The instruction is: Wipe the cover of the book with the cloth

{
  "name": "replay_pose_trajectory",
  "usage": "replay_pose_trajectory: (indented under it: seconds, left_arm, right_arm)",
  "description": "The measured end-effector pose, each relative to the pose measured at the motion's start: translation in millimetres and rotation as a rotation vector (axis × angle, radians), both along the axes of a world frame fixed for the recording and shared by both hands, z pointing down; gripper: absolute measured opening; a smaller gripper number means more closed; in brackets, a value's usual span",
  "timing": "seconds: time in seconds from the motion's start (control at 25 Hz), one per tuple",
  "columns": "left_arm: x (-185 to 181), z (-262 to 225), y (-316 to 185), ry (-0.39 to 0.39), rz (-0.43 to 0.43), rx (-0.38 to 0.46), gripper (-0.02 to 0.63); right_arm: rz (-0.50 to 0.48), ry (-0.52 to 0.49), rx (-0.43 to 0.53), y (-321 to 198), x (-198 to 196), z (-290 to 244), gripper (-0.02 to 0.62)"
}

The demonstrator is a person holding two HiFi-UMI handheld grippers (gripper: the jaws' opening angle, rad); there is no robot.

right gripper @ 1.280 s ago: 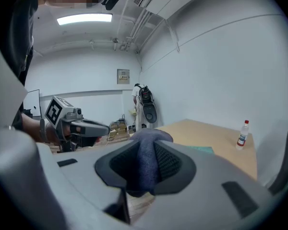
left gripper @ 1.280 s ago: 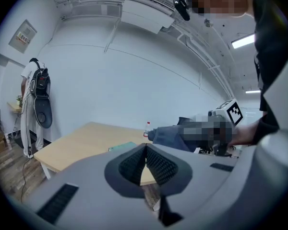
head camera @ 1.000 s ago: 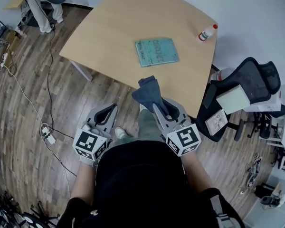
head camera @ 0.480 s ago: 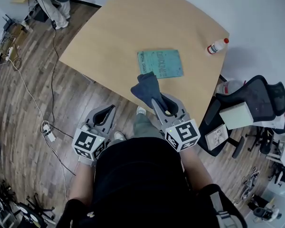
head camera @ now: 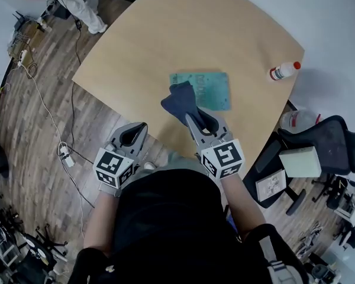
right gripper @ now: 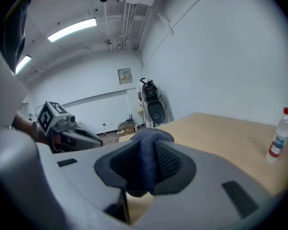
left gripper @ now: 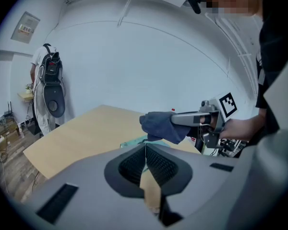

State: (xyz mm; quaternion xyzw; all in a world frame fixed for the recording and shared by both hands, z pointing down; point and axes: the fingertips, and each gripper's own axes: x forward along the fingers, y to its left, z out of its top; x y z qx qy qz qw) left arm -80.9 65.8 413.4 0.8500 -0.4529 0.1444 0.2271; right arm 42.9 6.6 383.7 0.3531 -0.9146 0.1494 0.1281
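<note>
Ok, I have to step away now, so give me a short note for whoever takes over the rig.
Right gripper: shut on the cloth, held over the near corner of the book; contact unclear.
Left gripper: shut, empty, short of the table.
The book lies flat on the table; bottle at the corner.
Done: cloth in hand.
To do: wipe the cover.

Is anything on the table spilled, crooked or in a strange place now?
Nothing is spilled or damaged. The book lies flat and closed on the table, and the right gripper holds the cloth. Only the bottle stands close to the table's edge, where a bump might knock it off.
</note>
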Motion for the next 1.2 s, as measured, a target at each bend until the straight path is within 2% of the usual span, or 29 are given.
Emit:
replay_pose_trajectory:
  seconds: [0.36,0.6,0.84,1.2]
  left_arm:
    - [44,43,-45,-0.120,0.015,-0.074,0.021]
    - [67,75,-73,-0.133,0.068,-0.111,0.021]
    - [88,111,-91,-0.149,0.143,-0.158,0.021]
    - [99,161,-87,-0.204,0.272,-0.250,0.021]
  right_arm:
    - [-0.089,-0.008,-0.071,-60,-3,52,0.098]
    - [-0.097,-0.001,-0.114,-92,-21,88,0.098]
    - [-0.113,0.057,-0.139,-105,-39,129,0.098]
    - [-0.134,0.190,-0.175,-117,-58,183,0.098]
